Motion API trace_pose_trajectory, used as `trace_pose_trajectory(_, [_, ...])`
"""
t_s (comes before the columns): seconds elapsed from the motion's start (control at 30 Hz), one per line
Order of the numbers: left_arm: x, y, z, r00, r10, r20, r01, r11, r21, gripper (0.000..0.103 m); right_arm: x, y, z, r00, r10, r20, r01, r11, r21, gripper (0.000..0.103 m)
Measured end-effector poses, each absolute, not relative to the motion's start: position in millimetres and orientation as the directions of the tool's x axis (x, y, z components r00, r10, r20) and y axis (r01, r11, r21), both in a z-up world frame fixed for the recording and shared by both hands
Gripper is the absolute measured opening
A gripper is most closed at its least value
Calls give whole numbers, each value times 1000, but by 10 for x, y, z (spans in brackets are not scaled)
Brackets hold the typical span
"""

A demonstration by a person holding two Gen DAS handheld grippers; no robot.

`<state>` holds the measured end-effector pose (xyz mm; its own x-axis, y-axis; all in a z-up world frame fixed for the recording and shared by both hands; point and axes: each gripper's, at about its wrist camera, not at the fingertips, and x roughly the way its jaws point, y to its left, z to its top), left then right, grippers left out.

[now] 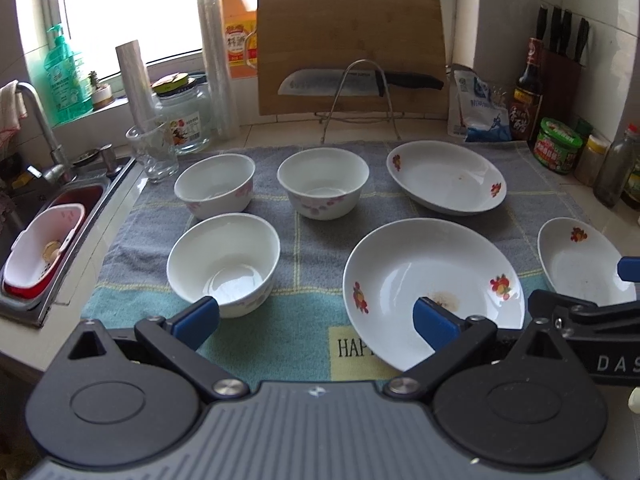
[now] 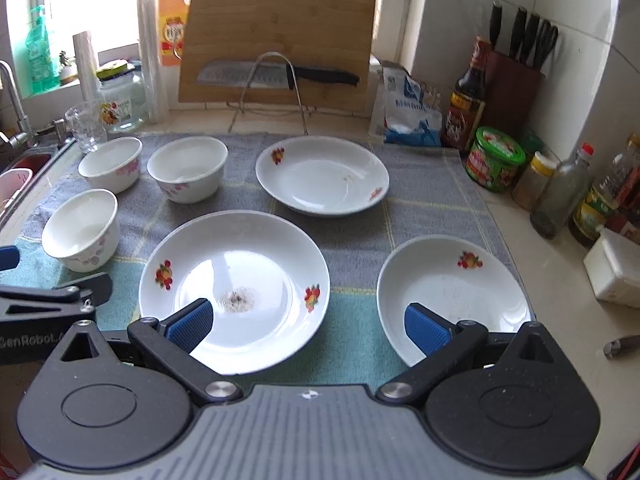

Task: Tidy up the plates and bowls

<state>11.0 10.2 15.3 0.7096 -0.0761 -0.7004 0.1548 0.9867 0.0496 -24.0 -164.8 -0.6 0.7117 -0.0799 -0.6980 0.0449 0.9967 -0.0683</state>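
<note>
Dishes are lying apart on the towel (image 2: 420,208), nothing stacked yet; three bowls are sitting left, three plates right. Left gripper (image 1: 316,322) is hovering with jaws spread wide and empty, the near bowl (image 1: 223,264) just ahead of its left finger; right gripper (image 2: 308,326) is likewise gaping and holding nothing, straddling the gap between the middle plate (image 2: 234,288) and the right plate (image 2: 452,296). Judging by nearness, the left is taking bowls, the right plates.

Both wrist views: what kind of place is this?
Most likely a home kitchen counter. A sink sits at the left, a knife block and sauce bottles line the tiled wall, and a cutting board leans upright behind the dishes.
</note>
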Motion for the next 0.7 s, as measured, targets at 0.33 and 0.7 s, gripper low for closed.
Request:
trace_pose_trajectory(0.33, [234,184,260,749,-249,-614,335,942,27,102,-435,-1843,24,772,-156,-617,134,987,-83,103])
trace_pose_trajectory(0.7, [451,-131,213,681,-416,-603,523,852,2,102,-828,-2462,-271,704,-273,-655,299,951,-75,103])
